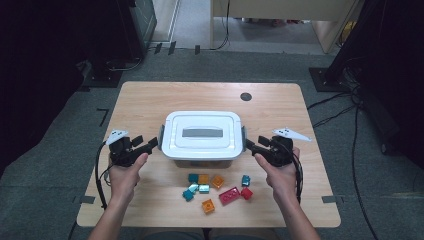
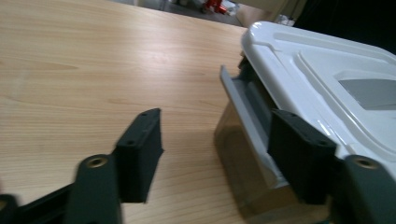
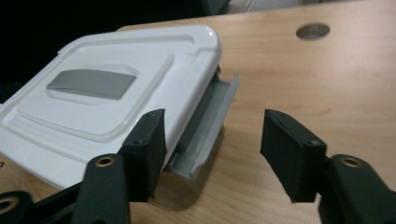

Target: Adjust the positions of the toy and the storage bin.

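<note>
A storage box with a white lid (image 1: 202, 135) and a clear body stands in the middle of the wooden table (image 1: 280, 107). My left gripper (image 1: 152, 144) is at the box's left end, open. In the left gripper view its jaws (image 2: 217, 121) stand wide apart, and the grey latch (image 2: 243, 107) hangs out from under the lid (image 2: 327, 70) between them, untouched. My right gripper (image 1: 248, 145) is at the box's right end, open too. In the right gripper view (image 3: 215, 119) the other grey latch (image 3: 210, 126) is swung outward beside one jaw, below the lid (image 3: 116, 93).
Several coloured bricks lie in front of the box, among them a red one (image 1: 229, 195), an orange one (image 1: 208, 206) and a teal one (image 1: 188, 195). A round hole (image 1: 245, 96) is in the table top behind the box. Cables run across the floor on the right.
</note>
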A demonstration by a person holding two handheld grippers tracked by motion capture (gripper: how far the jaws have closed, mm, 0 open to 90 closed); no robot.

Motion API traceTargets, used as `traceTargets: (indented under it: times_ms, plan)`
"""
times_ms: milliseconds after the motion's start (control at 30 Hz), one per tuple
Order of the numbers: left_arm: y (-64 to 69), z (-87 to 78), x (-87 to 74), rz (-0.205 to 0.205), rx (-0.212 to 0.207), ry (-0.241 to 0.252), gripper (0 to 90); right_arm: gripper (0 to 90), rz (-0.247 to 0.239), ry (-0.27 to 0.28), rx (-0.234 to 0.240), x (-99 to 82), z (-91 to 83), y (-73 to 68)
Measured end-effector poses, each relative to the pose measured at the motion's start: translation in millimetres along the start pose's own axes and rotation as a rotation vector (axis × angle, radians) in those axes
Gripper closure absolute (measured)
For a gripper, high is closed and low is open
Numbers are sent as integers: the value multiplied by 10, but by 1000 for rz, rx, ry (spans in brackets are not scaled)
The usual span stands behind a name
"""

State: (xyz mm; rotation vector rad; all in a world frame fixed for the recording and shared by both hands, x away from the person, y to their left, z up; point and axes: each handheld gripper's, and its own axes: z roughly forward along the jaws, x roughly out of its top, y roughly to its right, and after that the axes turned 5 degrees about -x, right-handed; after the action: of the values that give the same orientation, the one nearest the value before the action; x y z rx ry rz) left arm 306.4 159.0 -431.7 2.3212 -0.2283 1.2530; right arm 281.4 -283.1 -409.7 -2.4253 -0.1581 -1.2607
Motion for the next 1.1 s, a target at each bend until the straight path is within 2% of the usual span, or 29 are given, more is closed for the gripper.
traceTargets:
  times_ms: [33, 67, 133, 167, 267, 333, 367, 400, 433, 567, 667, 700, 733, 800, 833, 867, 900, 933, 1000, 1100]
  plan:
    - [-14, -25, -6, 8, 11, 0, 267, 357, -25, 9, 13, 44, -27, -13]
    - [-28, -49, -21, 16, 20, 0, 232, 330, -91, 27, 51, 136, -68, -56]
    - [-59, -84, -65, 19, 37, 0, 208, 300, -161, 18, 100, 229, -75, -126]
    - [-76, -98, -92, 20, 47, -5, 208, 300, -161, 18, 100, 229, -75, -126]
    - [-137, -129, -190, 21, 71, -17, 188, 246, -291, 5, 138, 339, -29, -266]
    - [-185, -145, -268, 17, 88, -30, 186, 269, -349, -8, 171, 407, 21, -354]
    - [-208, -151, -311, 15, 98, -40, 185, 293, -381, -13, 203, 437, 49, -395]
    - [-256, -159, -392, 15, 117, -66, 181, 313, -441, -12, 233, 485, 107, -480]
    - [-256, -159, -392, 15, 117, -66, 177, 313, -441, -12, 233, 485, 107, -480]
    - [-343, -201, -521, 17, 152, -88, 174, 357, -537, -6, 276, 550, 230, -623]
    - [-398, -227, -620, 37, 180, -117, 170, 409, -575, -41, 349, 588, 349, -693]
    - [-416, -231, -652, 44, 189, -128, 170, 436, -579, -30, 363, 584, 395, -709]
    - [-433, -236, -683, 52, 202, -138, 170, 448, -593, -25, 372, 583, 444, -724]
    - [-469, -246, -737, 66, 223, -161, 170, 477, -665, -32, 358, 590, 591, -775]
    - [-484, -248, -761, 76, 233, -175, 170, 477, -665, -32, 358, 590, 591, -775]
    - [-495, -246, -785, 86, 242, -187, 170, 502, -704, -51, 368, 600, 682, -797]
    - [-505, -242, -808, 95, 251, -201, 170, 502, -704, -51, 368, 600, 682, -797]
    - [-515, -236, -828, 105, 263, -221, 171, 523, -730, -79, 375, 616, 758, -818]
    - [-531, -211, -861, 115, 280, -251, 171, 528, -734, -89, 382, 625, 793, -828]
    - [-527, -197, -877, 137, 293, -257, 172, 522, -735, -116, 434, 657, 886, -847]
